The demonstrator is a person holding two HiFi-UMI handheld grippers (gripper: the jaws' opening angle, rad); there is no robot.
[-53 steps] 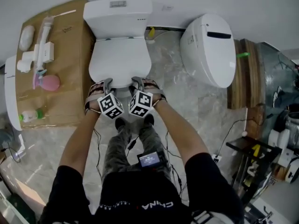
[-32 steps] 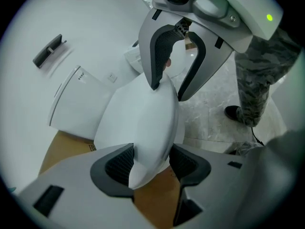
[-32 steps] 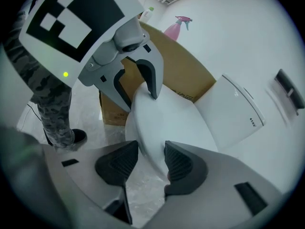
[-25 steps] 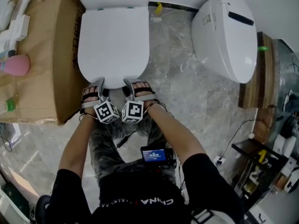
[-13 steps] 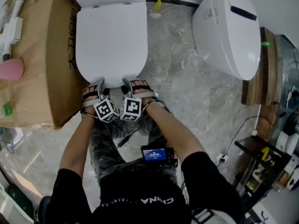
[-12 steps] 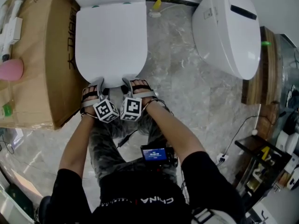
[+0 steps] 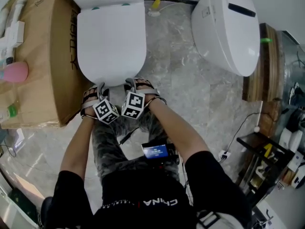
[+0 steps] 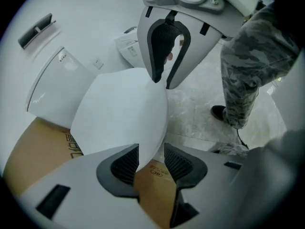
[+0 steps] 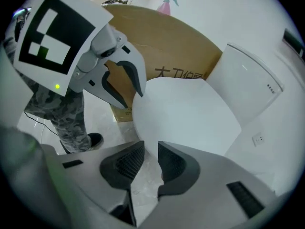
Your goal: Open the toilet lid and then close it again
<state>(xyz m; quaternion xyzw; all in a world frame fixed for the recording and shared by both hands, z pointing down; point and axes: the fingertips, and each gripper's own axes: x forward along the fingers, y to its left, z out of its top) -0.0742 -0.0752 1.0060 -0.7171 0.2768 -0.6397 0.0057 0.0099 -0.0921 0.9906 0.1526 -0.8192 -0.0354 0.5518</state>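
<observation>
Looking down in the head view, the white toilet lid (image 7: 112, 42) lies down. The left gripper (image 7: 100, 87) and right gripper (image 7: 129, 83) sit side by side at the lid's front edge, and a cardboard box (image 7: 43, 85) stands left of it.

In the left gripper view, the jaws are closing with the lid's rim between them, one pad not yet touching.

In the right gripper view, the jaws are likewise closing around the rim, with a gap on one side.

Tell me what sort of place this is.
Probably a bathroom mock-up or test room, not a home bathroom: a toilet and a second toilet share a marble floor, with a large cardboard box alongside.
</observation>
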